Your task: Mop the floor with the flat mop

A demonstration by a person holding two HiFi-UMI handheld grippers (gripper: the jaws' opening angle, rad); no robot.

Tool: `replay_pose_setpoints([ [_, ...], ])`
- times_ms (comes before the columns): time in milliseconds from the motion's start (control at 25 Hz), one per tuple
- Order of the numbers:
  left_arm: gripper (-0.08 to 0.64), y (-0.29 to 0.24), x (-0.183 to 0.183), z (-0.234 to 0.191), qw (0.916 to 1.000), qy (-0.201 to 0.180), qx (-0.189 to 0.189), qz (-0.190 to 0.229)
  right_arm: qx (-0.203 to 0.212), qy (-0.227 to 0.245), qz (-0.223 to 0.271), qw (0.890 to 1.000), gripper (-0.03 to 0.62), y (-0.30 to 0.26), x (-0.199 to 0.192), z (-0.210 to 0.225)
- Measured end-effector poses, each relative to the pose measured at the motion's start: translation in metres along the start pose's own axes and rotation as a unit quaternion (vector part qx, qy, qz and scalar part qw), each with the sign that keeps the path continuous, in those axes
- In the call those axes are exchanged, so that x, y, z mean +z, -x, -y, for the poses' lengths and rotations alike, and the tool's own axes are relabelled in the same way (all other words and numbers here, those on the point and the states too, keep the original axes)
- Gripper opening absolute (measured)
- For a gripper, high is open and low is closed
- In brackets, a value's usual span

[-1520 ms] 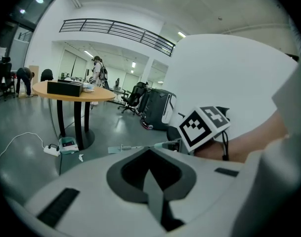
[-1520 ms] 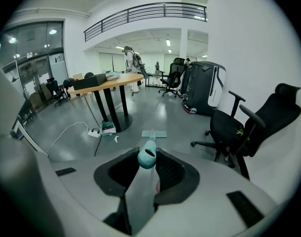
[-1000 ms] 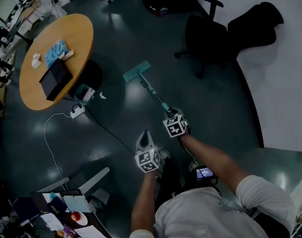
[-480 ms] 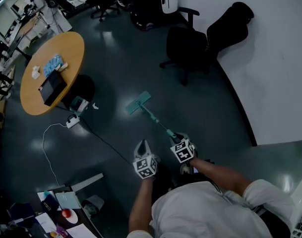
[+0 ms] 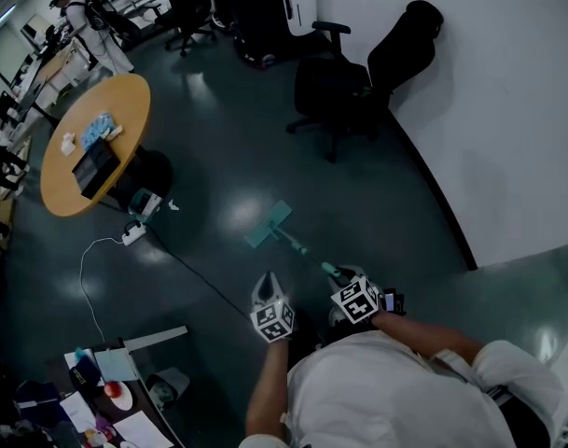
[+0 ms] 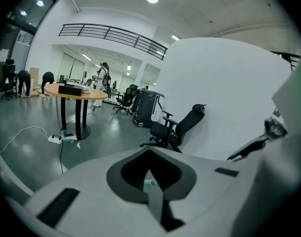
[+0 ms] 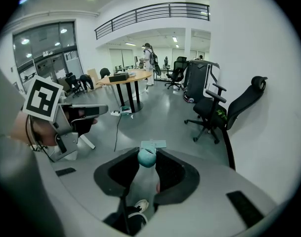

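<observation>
Right tongs [image 7: 147,164] are clamping the mop handle [image 5: 300,247], its shaft running ahead-left down to the mop head [image 5: 268,224] on the floor [image 5: 218,147], while left tongs [image 5: 269,286] are hanging alongside, closed on nothing.

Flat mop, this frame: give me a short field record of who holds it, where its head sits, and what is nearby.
mop head: flat on the floor, ahead of the person
mop handle: slants back from the head to the right tongs
right tongs: shut on the mop handle
left tongs: shut, empty, off the handle
nearby: round table at left, office chair by the wall, power strip on the floor
</observation>
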State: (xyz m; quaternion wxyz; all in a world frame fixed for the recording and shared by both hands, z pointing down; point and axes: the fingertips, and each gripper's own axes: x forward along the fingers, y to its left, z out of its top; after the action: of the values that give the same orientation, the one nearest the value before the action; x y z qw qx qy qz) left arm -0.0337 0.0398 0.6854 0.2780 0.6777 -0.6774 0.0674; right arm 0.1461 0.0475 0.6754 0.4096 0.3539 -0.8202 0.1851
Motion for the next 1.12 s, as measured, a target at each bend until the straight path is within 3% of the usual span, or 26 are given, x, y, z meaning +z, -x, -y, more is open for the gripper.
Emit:
replay_pose_setpoints([
  [320,0.002,0.005,-0.001,0.013,0.9999,-0.011,-0.003,0.003,0.008,0.021,0.005,1.000,0.109,0.024,-0.021,0.002],
  [600,0.002,-0.020,0.016,-0.007,1.0000,-0.005,0.004,-0.002,0.013,0.051,0.028,0.998,0.109,-0.004,0.020,-0.016],
  [800,0.002,-0.042,0.037,-0.026,1.0000,-0.006,0.003,-0.001,0.013,0.043,0.017,0.999,0.109,-0.043,0.046,-0.017],
  [1120,0.002,-0.086,0.082,-0.080,0.9998,0.002,0.017,0.012,0.008,0.026,0.023,0.999,0.109,-0.135,0.127,-0.015],
])
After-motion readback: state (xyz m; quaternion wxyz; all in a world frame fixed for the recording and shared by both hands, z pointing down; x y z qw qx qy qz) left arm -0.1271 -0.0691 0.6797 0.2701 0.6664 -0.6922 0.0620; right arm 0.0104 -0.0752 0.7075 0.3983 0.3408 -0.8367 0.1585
